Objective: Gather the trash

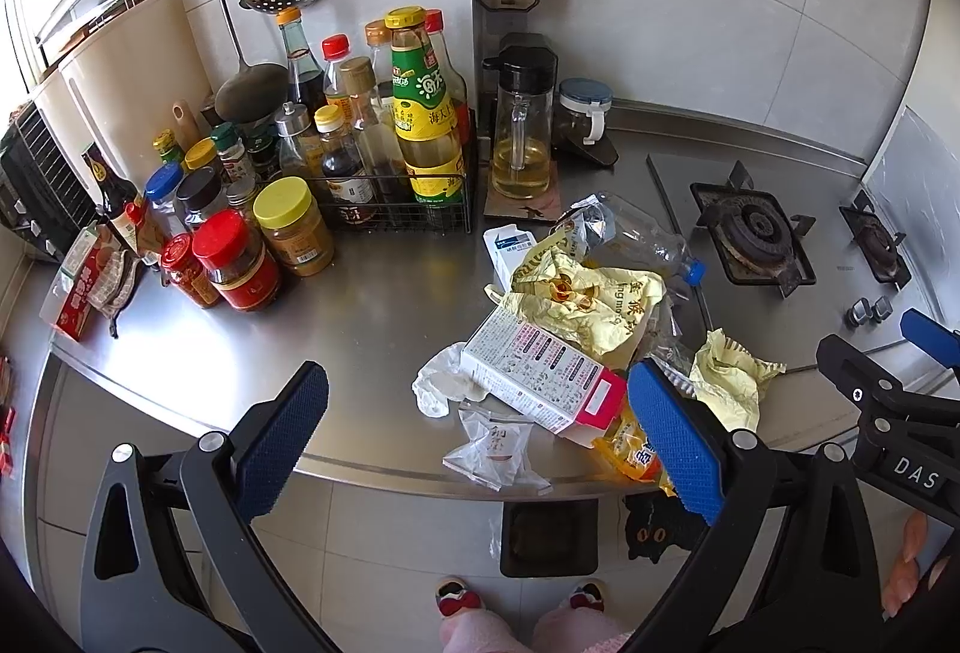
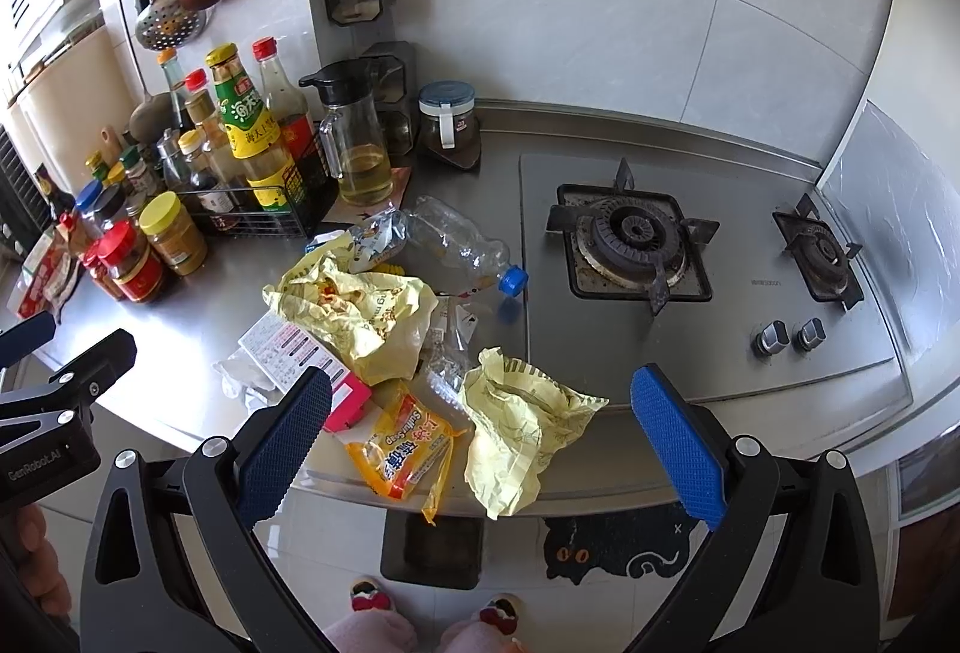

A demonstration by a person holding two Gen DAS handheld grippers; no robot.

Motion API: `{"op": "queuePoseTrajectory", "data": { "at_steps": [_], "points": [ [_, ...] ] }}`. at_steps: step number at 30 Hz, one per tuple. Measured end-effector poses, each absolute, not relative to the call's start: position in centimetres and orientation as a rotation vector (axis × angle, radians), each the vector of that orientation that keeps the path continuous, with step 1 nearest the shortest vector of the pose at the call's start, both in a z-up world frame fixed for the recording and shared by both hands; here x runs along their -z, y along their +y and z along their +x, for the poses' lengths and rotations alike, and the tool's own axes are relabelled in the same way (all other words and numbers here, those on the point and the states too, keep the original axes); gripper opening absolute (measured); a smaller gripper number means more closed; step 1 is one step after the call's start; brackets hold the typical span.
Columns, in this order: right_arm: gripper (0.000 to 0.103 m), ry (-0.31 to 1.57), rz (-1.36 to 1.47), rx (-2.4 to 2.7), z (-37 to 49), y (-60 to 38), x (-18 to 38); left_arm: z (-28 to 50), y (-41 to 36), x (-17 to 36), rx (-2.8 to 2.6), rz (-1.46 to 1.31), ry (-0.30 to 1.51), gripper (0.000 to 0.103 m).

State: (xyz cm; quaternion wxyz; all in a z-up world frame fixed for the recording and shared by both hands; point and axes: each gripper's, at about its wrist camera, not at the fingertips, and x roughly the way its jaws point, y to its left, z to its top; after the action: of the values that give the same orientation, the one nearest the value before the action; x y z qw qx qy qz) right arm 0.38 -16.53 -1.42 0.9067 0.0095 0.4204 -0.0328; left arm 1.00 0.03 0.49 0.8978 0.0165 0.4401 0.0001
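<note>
1. Two claws, left claw (image 1: 474,437) and right claw (image 2: 480,443), both spread apart, holding nothing.
2. The trash sits mid-frame on the desk (image 2: 198,383): the nearest yellow wrapper (image 2: 522,425) lies at the edge, lower centre.
3. I'd straddle it squarely with my right claw (crumpled paper slips), then pinch.
</note>
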Motion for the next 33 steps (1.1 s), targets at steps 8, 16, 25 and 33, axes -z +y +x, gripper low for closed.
{"op": "queuePoseTrajectory", "data": {
  "at_steps": [8, 16, 25, 33],
  "points": [
    [0.1, 0.866, 0.017, 0.067, 0.38, -16.55, 1.4, 0.93, -0.1, -0.52, -0.004, 0.036, 0.908, 0.095],
    [0.1, 0.86, 0.017, 0.066, 0.17, -16.56, 1.29, 0.76, -0.11, -0.63, -0.005, 0.04, 0.904, 0.095],
    [0.1, 0.851, 0.005, 0.065, -0.08, -16.3, 1.06, 0.58, 0.03, -0.59, -0.008, 0.039, 0.9, 0.095],
    [0.1, 0.837, 0.014, 0.047, -0.05, -16.55, 1.54, 0.68, 0.28, 0.09, -0.007, 0.033, 0.909, 0.095]
  ]
}}
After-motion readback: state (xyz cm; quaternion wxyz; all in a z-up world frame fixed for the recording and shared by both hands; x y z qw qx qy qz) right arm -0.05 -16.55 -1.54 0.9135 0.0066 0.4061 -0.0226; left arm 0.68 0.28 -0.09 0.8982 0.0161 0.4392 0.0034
